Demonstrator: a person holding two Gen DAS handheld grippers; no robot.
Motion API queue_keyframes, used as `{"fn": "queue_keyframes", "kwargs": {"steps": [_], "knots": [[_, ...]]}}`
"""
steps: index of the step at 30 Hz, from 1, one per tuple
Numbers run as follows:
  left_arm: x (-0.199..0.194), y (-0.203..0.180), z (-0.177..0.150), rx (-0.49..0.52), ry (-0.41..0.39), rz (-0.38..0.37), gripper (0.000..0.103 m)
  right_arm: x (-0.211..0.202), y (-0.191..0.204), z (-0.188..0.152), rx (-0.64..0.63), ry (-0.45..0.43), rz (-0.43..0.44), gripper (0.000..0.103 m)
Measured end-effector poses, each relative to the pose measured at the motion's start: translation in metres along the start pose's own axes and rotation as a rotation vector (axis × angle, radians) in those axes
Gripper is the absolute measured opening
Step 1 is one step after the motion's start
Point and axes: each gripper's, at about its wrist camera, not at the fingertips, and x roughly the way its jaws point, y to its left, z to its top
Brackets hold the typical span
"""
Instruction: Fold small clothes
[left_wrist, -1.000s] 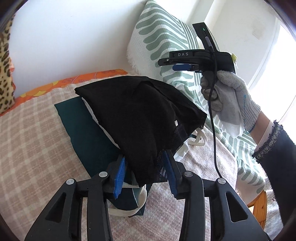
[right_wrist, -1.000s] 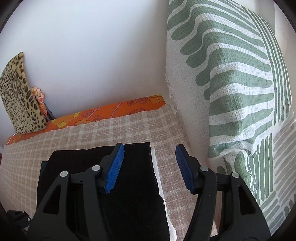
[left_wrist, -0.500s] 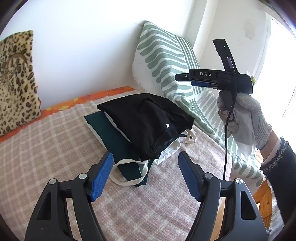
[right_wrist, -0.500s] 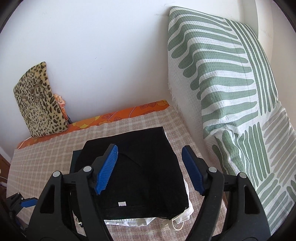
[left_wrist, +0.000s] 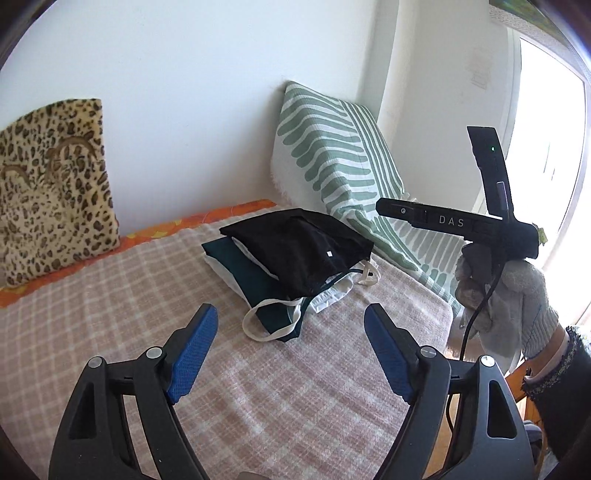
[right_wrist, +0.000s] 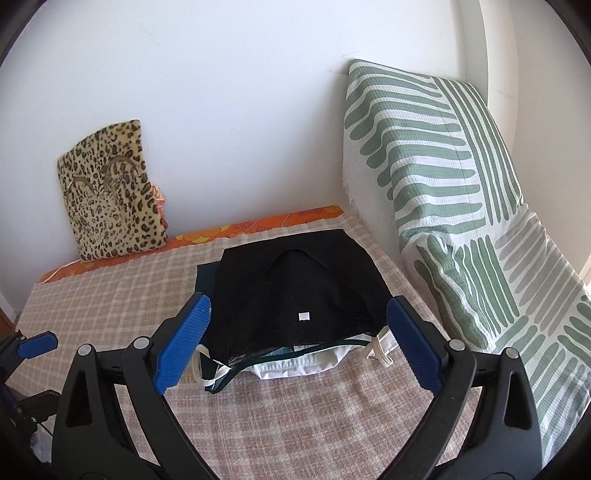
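A folded black garment (left_wrist: 295, 251) (right_wrist: 295, 288) lies on top of a small pile on the checked blanket (left_wrist: 129, 302) (right_wrist: 295, 417). Under it sit a dark teal piece (left_wrist: 255, 280) with a cream strap loop (left_wrist: 266, 321) and a white piece (right_wrist: 295, 365). My left gripper (left_wrist: 291, 343) hangs above the blanket, short of the pile, its jaws still opening with nothing between them. My right gripper (right_wrist: 299, 343) is drawn back from the pile's near edge, jaws opening wide and empty. In the left wrist view the right tool (left_wrist: 454, 221) shows in a gloved hand (left_wrist: 506, 299).
A green-striped white cushion (left_wrist: 332, 162) (right_wrist: 436, 177) leans on the wall at the right. A leopard-print cushion (left_wrist: 51, 184) (right_wrist: 110, 192) stands at the back left. An orange patterned sheet edge (right_wrist: 258, 225) runs along the wall. A bright window (left_wrist: 546, 177) is at the far right.
My left gripper has let go of the black garment and both grippers have opened and pulled back and up. The garment now lies flat on the pile.
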Motion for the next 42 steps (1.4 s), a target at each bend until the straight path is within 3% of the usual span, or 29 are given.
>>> {"fn": "queue_keyframes", "kwargs": {"steps": [9,16,27,31,42], "knots": [[-0.025,0.003,-0.018,0.024,-0.012,0.087,0.087,-0.024,0.026,-0.037,0.004,-0.023,-0.08,0.101],[-0.043,0.012,-0.035,0.036,-0.036,0.13,0.102,-0.039,0.047,-0.068,0.027,0.001,-0.115,0.102],[-0.039,0.024,-0.064,0.055,0.065,0.198,0.102,-0.054,0.076,-0.09,0.004,-0.05,-0.13,0.103],[-0.037,0.028,-0.07,0.041,0.094,0.188,0.102,-0.055,0.079,-0.09,0.011,-0.056,-0.118,0.103],[-0.04,0.04,-0.07,0.016,0.085,0.221,0.102,-0.054,0.078,-0.088,0.015,-0.062,-0.125,0.103]]}}
